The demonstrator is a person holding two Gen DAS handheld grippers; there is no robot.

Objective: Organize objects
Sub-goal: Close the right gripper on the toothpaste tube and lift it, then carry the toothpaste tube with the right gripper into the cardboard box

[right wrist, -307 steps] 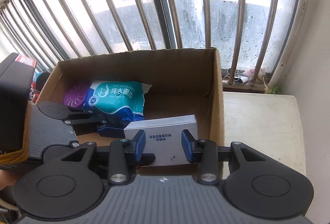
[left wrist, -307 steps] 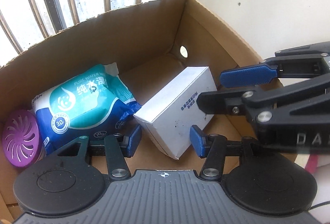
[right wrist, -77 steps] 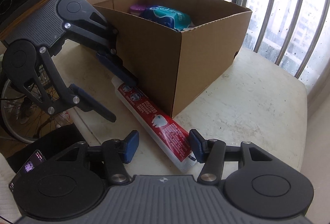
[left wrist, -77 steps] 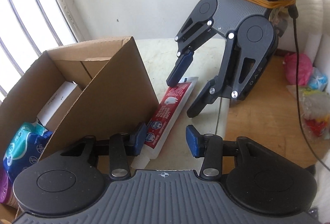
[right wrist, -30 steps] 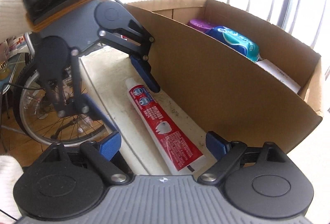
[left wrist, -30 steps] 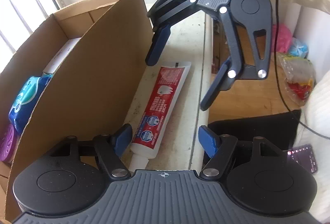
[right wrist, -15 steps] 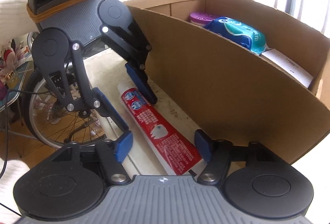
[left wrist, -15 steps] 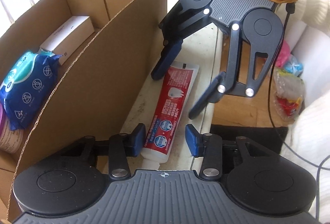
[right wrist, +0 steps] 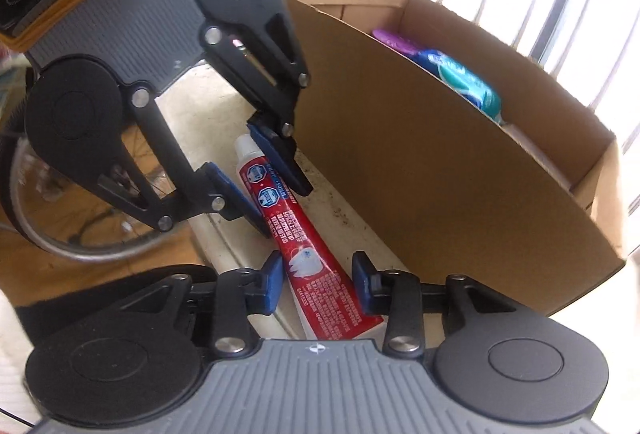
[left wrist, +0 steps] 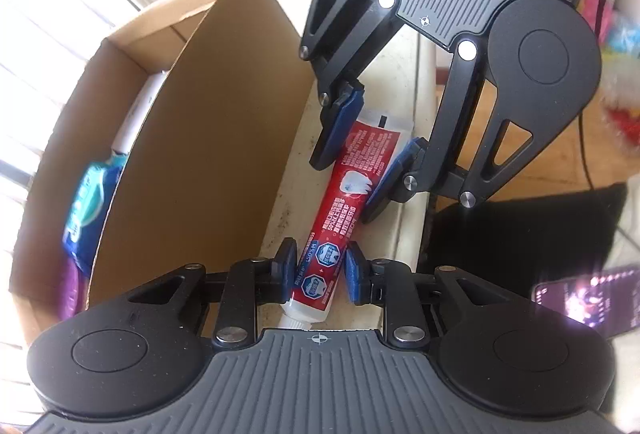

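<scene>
Beside the cardboard box [left wrist: 208,138] on the pale ledge [right wrist: 340,222], the toothpaste tube [left wrist: 340,210] lies flat while the left gripper [left wrist: 319,276] and right gripper [right wrist: 318,284] have just been closing to a narrow gap around its two ends, apparently ready to lift it.

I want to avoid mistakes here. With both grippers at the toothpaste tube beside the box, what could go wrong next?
1. The left gripper, jaws just closing, sits near the cap end of the toothpaste tube; squeezing might push paste out.
2. The right gripper, also closing, takes the flat end; the soft tube may bend or slip when lifted.
3. The cardboard box wall stands close, so the tube could catch it.
</scene>
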